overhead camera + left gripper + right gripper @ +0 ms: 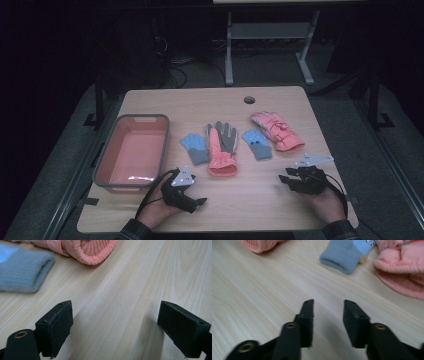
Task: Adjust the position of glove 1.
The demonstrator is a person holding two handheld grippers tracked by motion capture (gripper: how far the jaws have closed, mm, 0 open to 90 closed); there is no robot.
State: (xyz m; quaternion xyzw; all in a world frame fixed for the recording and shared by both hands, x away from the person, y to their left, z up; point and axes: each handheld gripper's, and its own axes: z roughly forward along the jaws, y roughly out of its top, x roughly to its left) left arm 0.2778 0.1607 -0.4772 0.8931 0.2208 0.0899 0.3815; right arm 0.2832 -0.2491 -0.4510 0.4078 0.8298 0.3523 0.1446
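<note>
High view: four gloves lie in a row across the middle of the counter [280, 100], and a pink bin [131, 150] with a grey rim sits along the left edge. From left to right the row runs small blue glove [195, 148], pink-and-grey glove [221, 148], second blue glove [256, 143], pink glove [276, 131]. All four lie with their long axes running from the near edge toward the far edge, cuffs nearest the person.

The left tool [199, 201] rests near the front edge, just to the right of the bin's near corner, with its jaws spread wide and nothing between them. The first blue glove and the pink-and-grey glove lie just beyond it (their cuff ends show at the top of the left gripper view), so the left hand [157, 210] looks better placed for those two.

The right tool [284, 181] sits near the front right corner, jaws partly apart and empty over bare wood. The second blue glove's cuff lies ahead of it, with the pink glove just beside.

Both hands lie low on the counter, tools pointing inward and forward toward the row.
</note>
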